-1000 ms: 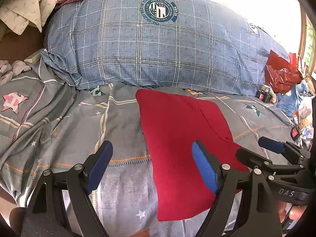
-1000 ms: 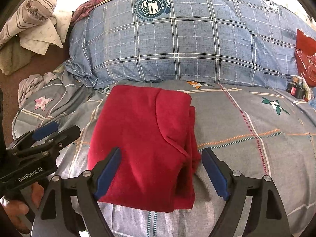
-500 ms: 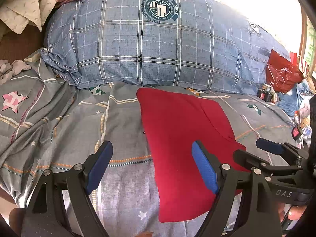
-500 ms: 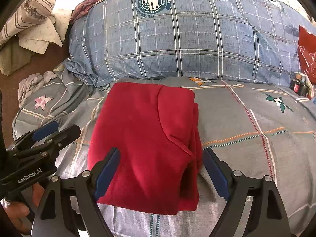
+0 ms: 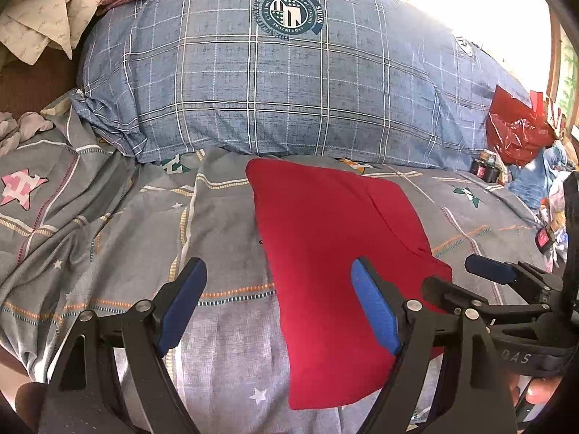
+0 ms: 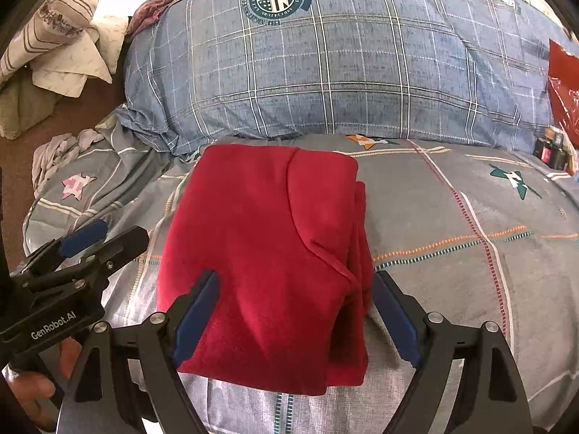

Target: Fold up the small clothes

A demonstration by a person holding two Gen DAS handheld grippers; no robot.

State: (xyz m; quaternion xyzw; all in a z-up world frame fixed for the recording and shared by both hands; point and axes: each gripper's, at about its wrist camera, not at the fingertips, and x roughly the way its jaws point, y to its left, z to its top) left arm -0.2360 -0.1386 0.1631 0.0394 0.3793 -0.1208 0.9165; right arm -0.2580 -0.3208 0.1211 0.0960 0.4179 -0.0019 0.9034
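Nearest to me are my own two tools. My right gripper point(image 6: 295, 314) stands wide open with nothing between its blue pads; its jaws straddle the near end of the folded red fleece garment point(image 6: 267, 253), one pad over the cloth's left part, the other just off its right edge. Whether either pad touches the fabric I cannot tell. My left gripper point(image 5: 278, 307) is equally wide open and holds nothing. Its right pad hangs over the garment's point(image 5: 336, 253) left part, its left pad over bare bedding.

The garment lies flat on the grey patterned bedsheet point(image 6: 470, 253), already doubled into a thick rectangle, layered edges stacked along its right side. Its long axis runs straight away from me, near end under my jaws, far end close to the big blue plaid pillow point(image 6: 325, 72). So the cloth lies dead ahead of my right gripper and off to the right of my left one; the right is the nearer and better centred.

I judge the folding nearly finished. If one more fold is wanted, it would carry the near end forward along that axis, both grippers closing on the near corners.

Beyond the pillow, pale crumpled linens point(image 6: 65, 47) sit far left.
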